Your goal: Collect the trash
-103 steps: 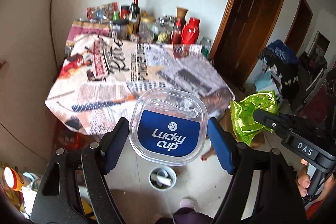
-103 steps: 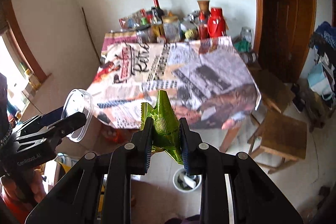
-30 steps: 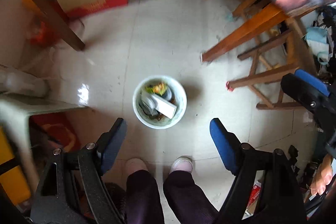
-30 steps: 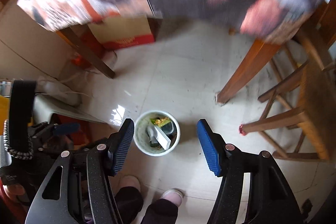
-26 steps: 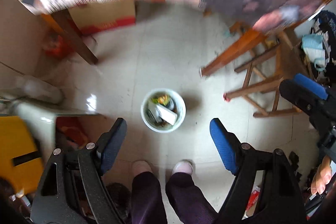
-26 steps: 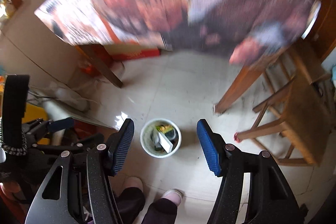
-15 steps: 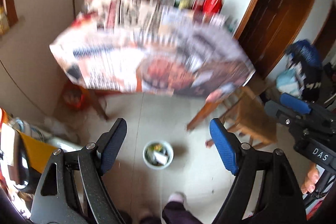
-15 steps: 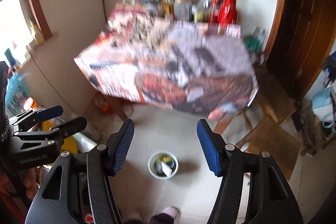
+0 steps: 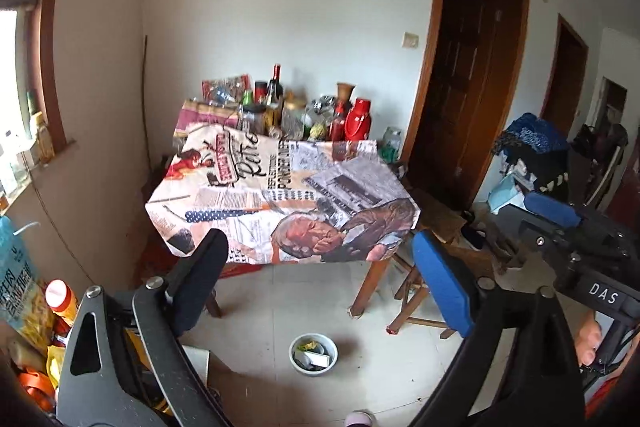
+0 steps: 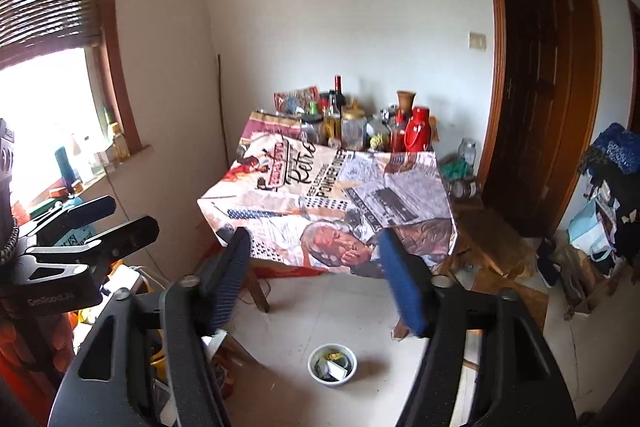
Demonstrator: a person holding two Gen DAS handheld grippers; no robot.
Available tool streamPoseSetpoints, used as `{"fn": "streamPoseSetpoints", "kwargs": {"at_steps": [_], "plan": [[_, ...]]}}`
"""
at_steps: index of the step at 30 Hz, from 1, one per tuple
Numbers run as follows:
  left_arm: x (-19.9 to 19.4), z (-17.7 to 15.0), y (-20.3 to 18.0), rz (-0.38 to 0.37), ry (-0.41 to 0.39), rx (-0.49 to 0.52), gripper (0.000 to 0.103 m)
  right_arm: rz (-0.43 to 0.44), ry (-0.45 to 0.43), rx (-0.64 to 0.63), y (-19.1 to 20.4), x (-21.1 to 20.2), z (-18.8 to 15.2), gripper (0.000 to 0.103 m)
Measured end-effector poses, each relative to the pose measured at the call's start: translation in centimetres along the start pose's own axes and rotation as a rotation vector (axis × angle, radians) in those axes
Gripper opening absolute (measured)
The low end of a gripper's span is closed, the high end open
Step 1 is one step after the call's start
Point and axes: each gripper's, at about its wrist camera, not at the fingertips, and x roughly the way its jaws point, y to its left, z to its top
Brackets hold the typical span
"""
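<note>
1. Newsprint-pattern cloth covers the table (image 9: 280, 187); bottles and jars (image 9: 280, 111) crowd its far edge by the white wall.
2. Pale tiled floor; white trash bin (image 9: 313, 353) below, holding scraps.
3. Left gripper (image 9: 320, 279) and right gripper (image 10: 316, 279) have both just been opening: wide apart, empty.

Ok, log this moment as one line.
left gripper: open, empty | right gripper: open, empty | both jaws just opening | trash bin: on floor, holding trash | table: front clear

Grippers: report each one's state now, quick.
Left gripper: open, jaws just widened, nothing between them.
Right gripper: open, jaws just widened, nothing between them.
</note>
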Motion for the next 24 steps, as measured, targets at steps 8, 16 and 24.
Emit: {"fn": "streamPoseSetpoints", "kwargs": {"at_steps": [8, 16, 24], "plan": [[-3.9, -0.5, 0.3, -0.021, -0.033, 0.005, 0.1, -0.059, -0.06, -0.026, 1.5, -2.8, -0.1, 0.098], [-4.8, -0.8, -0.1, -0.031, -0.04, 0.016, 0.1, -0.057, -0.055, -0.001, 2.1, -4.3, -0.8, 0.098], [-5.4, -0.8, -0.3, -0.031, -0.045, 0.026, 0.1, -0.062, -0.064, -0.011, 2.5, -4.7, -0.9, 0.098]]}}
